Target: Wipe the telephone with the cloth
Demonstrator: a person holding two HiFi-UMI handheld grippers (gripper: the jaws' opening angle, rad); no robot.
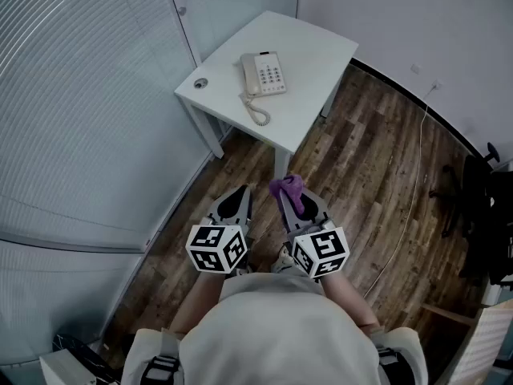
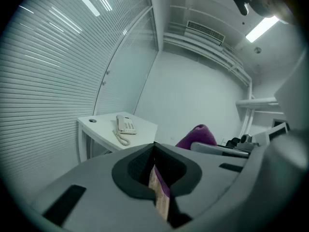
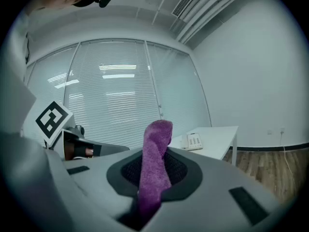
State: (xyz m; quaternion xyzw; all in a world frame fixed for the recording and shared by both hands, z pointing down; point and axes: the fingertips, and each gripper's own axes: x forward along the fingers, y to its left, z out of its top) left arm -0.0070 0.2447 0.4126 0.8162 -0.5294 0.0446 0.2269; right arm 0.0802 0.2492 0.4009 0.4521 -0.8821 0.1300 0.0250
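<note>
We held both grippers low over wood floor [image 1: 365, 175], well short of white table [image 1: 321, 54].
- Left gripper [image 1: 234, 203]: jaws pressed together, empty.
- Right gripper [image 1: 296, 202]: pinched purple cloth [image 1: 287, 188], end sticking up past jaws.
- Telephone [image 1: 264, 74]: on table, coiled cord near table's front edge.
- Bare floor lay open between us and table; blinds [image 1: 80, 95] close on left.

The purple cloth [image 1: 288, 191] looks soft, fuzzy terry. The telephone [image 1: 263, 74] is smooth cream plastic on a matt white table [image 1: 317, 70]. The floor [image 1: 365, 179] is grained dark wood.
</note>
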